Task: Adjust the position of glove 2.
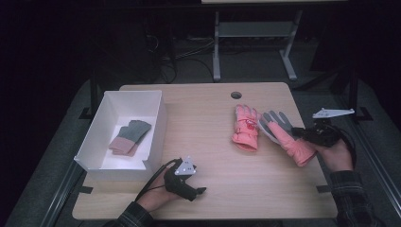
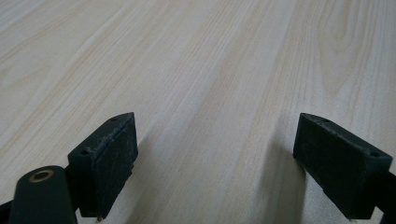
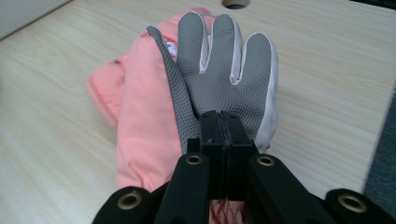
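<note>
Left gripper (image 1: pixel 198 190) is just sitting low near the front edge, the left hand (image 1: pixel 158 191) wrapped round it from behind, its jaws gaping wide with nothing between them. Right gripper (image 1: pixel 297 132) is pointing in from the right side with the right hand (image 1: pixel 336 153) gripping its body, jaws squeezing tight together on the glove (image 1: pixel 283 134), forearm coming up from the corner
</note>
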Action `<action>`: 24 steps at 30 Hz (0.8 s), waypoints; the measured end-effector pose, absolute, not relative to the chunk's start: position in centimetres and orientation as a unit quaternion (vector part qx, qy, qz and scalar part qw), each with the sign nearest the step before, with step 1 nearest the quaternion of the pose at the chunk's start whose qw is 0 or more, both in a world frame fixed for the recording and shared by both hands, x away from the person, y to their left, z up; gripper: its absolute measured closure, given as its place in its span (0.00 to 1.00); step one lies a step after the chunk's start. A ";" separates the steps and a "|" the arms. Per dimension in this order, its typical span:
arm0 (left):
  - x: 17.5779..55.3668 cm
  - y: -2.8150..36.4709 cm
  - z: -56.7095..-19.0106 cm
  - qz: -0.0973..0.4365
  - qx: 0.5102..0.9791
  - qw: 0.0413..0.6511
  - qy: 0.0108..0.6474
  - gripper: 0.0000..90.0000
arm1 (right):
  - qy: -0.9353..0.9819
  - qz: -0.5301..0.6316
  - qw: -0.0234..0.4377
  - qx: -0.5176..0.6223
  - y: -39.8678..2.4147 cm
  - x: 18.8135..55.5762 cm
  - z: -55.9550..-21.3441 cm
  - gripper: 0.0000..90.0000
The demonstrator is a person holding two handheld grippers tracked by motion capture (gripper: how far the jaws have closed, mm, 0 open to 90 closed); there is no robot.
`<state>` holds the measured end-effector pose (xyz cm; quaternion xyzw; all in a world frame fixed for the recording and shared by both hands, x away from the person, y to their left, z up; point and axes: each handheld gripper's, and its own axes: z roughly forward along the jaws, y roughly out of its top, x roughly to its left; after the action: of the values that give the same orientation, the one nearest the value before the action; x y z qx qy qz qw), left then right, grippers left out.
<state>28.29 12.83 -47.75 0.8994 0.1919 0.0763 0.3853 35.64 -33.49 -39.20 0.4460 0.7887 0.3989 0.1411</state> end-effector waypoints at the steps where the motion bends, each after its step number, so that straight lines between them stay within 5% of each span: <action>1: 28.3 12.8 -47.7 0.077 0.899 0.385 0.192 0.15 | 0.790 0.398 0.139 0.444 -33.1 35.4 -39.2 0.99; 24: 28.4 12.7 -47.8 0.080 0.897 0.390 0.194 0.15 | 0.834 0.406 0.081 0.364 -23.2 30.1 -39.7 0.99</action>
<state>28.35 12.70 -47.82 0.8968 0.1938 0.0797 0.3896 30.11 -23.21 -39.74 0.3640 0.8345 0.4058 0.0806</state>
